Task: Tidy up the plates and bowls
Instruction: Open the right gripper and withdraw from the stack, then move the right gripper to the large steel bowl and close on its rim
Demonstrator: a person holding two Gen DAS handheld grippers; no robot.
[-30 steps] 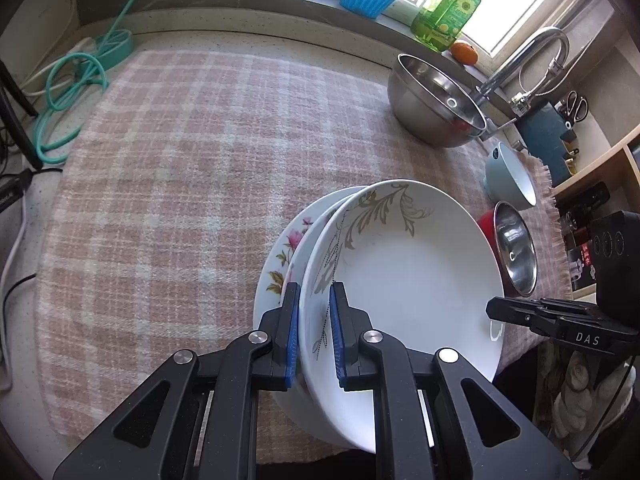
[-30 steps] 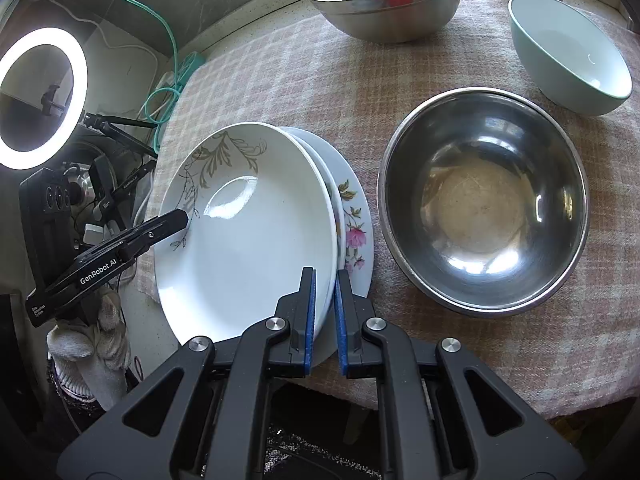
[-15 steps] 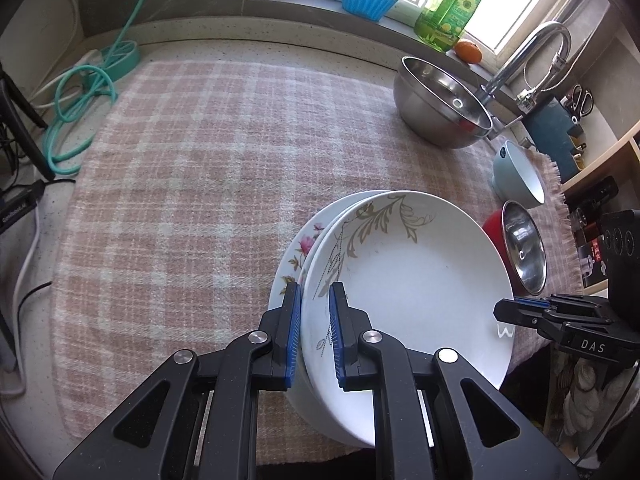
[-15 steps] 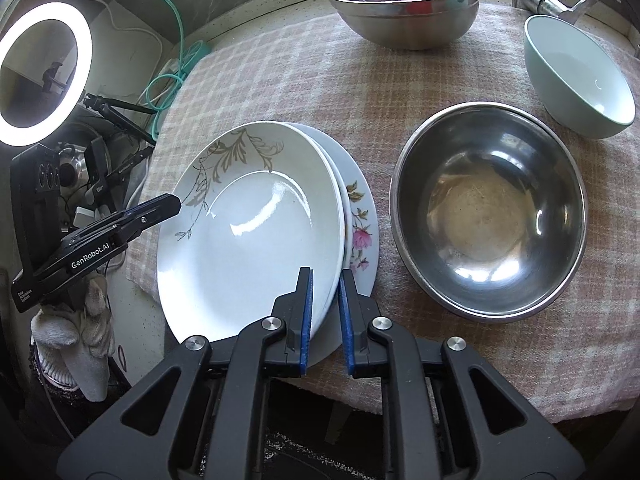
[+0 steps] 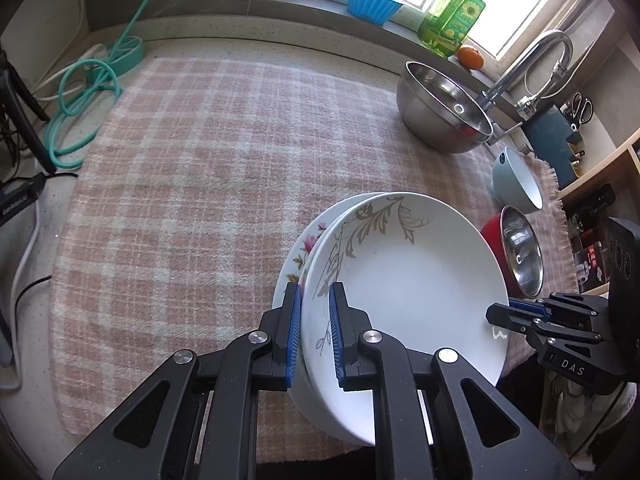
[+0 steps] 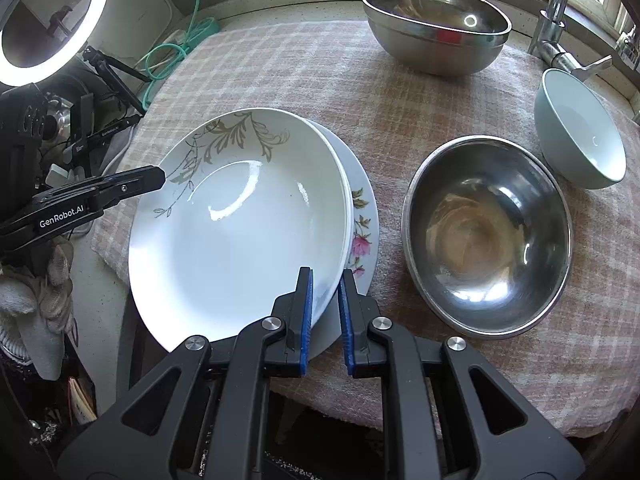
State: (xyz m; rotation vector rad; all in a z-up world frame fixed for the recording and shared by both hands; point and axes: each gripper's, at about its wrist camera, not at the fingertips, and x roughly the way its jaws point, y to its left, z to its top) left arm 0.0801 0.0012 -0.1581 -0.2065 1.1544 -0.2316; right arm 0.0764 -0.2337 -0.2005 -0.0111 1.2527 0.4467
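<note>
A white deep plate with a grey leaf pattern (image 5: 404,280) (image 6: 240,232) sits on a flatter plate with pink flowers (image 5: 306,246) (image 6: 362,236). My left gripper (image 5: 314,330) is shut on the rim of the stack on one side. My right gripper (image 6: 325,312) is shut on the leaf plate's opposite rim. The stack is held just above the checked cloth (image 5: 200,184) at the table's front edge. The right gripper shows in the left wrist view (image 5: 516,316); the left gripper shows in the right wrist view (image 6: 158,178).
A steel bowl (image 6: 486,236) lies right of the plates, with a pale green bowl (image 6: 580,136) behind it and a large steel bowl (image 6: 436,32) at the back near the tap (image 5: 528,64). A teal hose (image 5: 84,100) and a ring light (image 6: 44,20) are at the left.
Both grippers have carried the plate stack a little farther onto the cloth. The grip on the rims is unchanged.
</note>
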